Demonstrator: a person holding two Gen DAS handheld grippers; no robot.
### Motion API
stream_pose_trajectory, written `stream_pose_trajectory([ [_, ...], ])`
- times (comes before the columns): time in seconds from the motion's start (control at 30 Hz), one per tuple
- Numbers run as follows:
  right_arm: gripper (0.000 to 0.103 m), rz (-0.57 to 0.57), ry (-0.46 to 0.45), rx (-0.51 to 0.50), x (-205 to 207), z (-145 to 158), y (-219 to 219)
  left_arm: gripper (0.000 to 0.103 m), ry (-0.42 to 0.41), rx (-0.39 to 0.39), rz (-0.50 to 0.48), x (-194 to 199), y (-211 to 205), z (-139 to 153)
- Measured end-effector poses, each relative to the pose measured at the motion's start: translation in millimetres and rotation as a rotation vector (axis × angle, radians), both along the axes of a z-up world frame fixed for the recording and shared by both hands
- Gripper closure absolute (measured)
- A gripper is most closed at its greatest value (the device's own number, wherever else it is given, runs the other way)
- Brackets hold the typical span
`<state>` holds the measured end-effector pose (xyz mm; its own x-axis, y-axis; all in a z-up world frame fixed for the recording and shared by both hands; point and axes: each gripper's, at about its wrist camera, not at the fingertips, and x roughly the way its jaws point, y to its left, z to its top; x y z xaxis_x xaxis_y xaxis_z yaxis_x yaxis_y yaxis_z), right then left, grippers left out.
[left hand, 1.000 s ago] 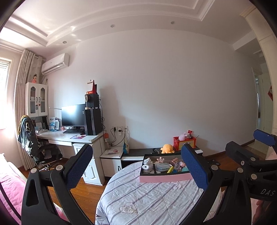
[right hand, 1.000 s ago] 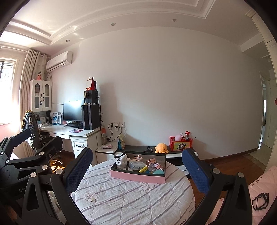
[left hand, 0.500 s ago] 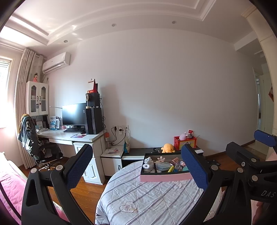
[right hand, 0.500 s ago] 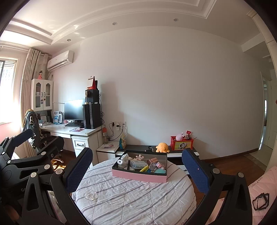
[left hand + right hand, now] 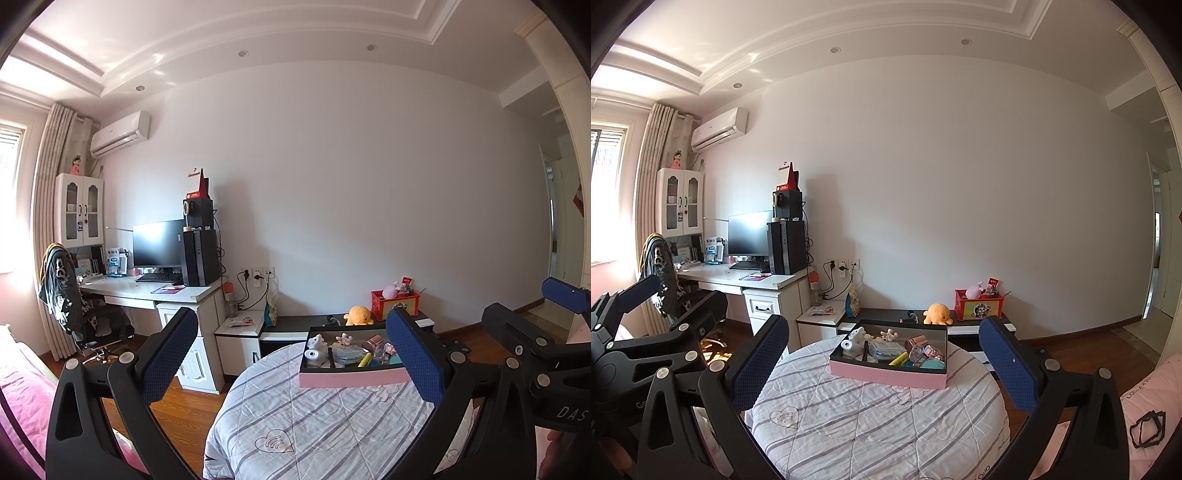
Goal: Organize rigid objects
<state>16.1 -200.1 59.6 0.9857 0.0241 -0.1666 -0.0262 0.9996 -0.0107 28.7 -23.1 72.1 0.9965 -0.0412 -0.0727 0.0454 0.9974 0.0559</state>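
Observation:
A pink-sided box [image 5: 886, 373] with a dark inside stands on the round table under a striped quilted cloth [image 5: 871, 417]; several small items lie jumbled in it, among them a white toy camera [image 5: 849, 345], a yellow marker [image 5: 898, 359] and a rose-gold cylinder [image 5: 916, 340]. In the left wrist view the same box [image 5: 351, 377] sits centre-right. My left gripper [image 5: 291, 365] is open and holds nothing, well short of the box. Held wide open and bare, my right gripper [image 5: 877, 363] frames the box from a distance. Each gripper shows at the edge of the other's view.
A white desk [image 5: 753, 282] with a monitor and a black PC tower stands at the left, an office chair [image 5: 74, 306] beside it. A low dark bench [image 5: 923, 317] behind the table carries an orange plush and a red box. Pink bedding lies at the lower corners. Wooden floor surrounds the table.
Both views have tipped slightly downward and drifted; the box sits a little lower and nearer in the right wrist view. Both grippers stay open and nothing was grasped.

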Motion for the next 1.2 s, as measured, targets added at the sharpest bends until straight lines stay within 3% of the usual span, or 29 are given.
stream_pose_trajectory([
  [1.2, 0.0, 0.005, -0.001, -0.007, 0.5, 0.0, 0.5, 0.0, -0.005, 0.002, 0.009, -2.8, 0.2, -3.5],
])
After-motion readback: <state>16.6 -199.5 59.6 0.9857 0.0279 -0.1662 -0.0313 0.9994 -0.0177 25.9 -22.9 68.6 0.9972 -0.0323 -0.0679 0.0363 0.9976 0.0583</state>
